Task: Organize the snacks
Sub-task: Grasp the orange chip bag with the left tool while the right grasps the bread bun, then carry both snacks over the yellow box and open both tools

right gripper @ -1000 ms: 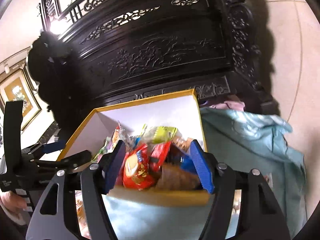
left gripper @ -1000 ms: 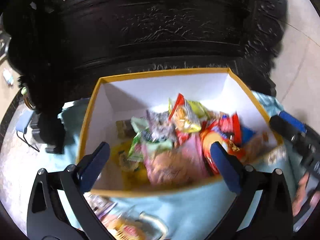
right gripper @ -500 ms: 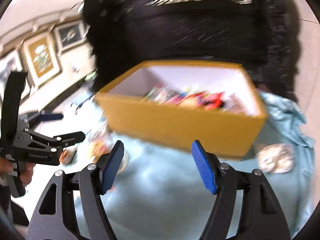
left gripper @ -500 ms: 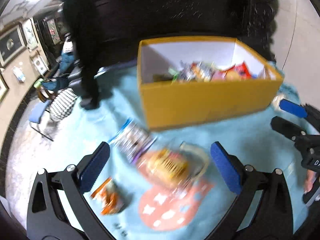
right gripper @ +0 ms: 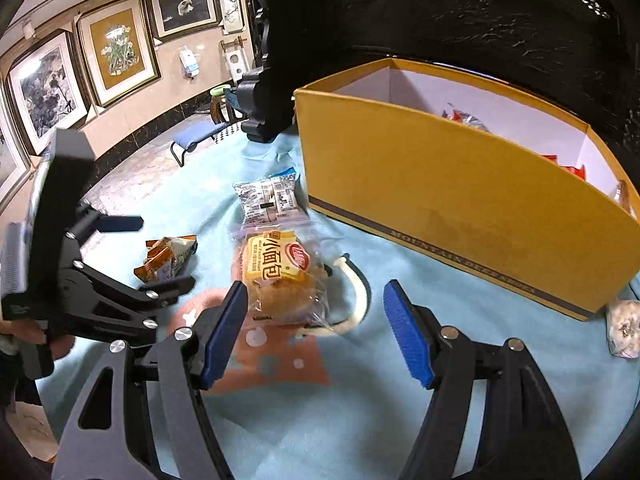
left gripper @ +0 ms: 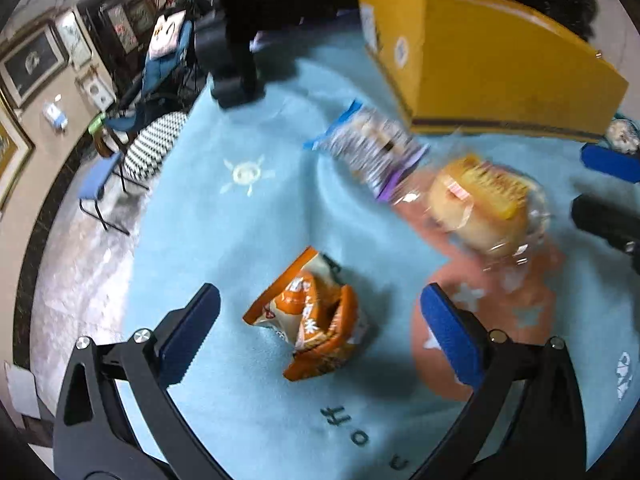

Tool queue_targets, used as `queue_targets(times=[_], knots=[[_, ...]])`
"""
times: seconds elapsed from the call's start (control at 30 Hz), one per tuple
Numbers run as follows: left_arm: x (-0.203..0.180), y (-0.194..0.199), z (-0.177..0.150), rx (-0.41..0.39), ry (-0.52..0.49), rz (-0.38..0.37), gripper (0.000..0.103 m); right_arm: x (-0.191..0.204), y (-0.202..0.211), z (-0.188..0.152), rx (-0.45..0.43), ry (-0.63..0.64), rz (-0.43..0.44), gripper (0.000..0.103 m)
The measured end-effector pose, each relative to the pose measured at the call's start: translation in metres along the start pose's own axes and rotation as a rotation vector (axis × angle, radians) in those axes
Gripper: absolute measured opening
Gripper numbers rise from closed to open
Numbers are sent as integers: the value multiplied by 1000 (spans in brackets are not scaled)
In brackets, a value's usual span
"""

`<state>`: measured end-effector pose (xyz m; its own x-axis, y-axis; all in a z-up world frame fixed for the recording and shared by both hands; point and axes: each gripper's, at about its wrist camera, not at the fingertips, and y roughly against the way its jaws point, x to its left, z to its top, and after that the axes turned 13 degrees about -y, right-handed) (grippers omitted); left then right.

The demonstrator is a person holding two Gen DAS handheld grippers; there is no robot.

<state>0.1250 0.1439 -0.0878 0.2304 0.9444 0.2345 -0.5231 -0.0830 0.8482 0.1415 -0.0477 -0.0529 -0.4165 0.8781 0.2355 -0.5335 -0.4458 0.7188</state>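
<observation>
A yellow box (right gripper: pixel 460 196) with several snack packs inside stands on a light blue cloth (left gripper: pixel 248 216); it also shows in the left wrist view (left gripper: pixel 492 64). My left gripper (left gripper: pixel 320 332) is open, its jaws either side of an orange snack bag (left gripper: pixel 316 320), which also shows in the right wrist view (right gripper: pixel 166 258). My right gripper (right gripper: pixel 316 332) is open, just in front of a bread pack (right gripper: pixel 280 272), which also shows in the left wrist view (left gripper: pixel 480 204). A silver-purple pack (left gripper: pixel 372 144) lies near the box, also seen in the right wrist view (right gripper: pixel 268 198).
A small pale snack (right gripper: pixel 622 330) lies at the box's right corner. Dark carved furniture (right gripper: pixel 460 16) stands behind the box. A blue stool (left gripper: pixel 98 184) and chairs stand on the floor to the left. Framed pictures (right gripper: pixel 116 48) hang on the wall.
Both grippers have drawn back from over the box and dropped toward the cloth. The left now frames the orange bag; the right faces the bread pack.
</observation>
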Motion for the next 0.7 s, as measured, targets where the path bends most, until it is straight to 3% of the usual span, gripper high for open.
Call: queue_targets(times=[0.1, 0.23, 0.37, 0.47, 0.7], knots=[[12, -6, -7, -35, 87, -100, 63, 7, -17, 1, 21, 4, -7, 71], [8, 5, -7, -42, 54, -79, 45, 21, -43, 5, 58, 23, -6, 71], [1, 11, -5, -32, 22, -87, 41, 39, -64, 2, 87, 80, -40, 69], [-5, 18, -4, -33, 16, -91, 40, 38, -62, 0, 105, 86, -67, 55], [-29, 55, 19, -132, -29, -128, 40, -14, 26, 4, -5, -19, -1, 53]])
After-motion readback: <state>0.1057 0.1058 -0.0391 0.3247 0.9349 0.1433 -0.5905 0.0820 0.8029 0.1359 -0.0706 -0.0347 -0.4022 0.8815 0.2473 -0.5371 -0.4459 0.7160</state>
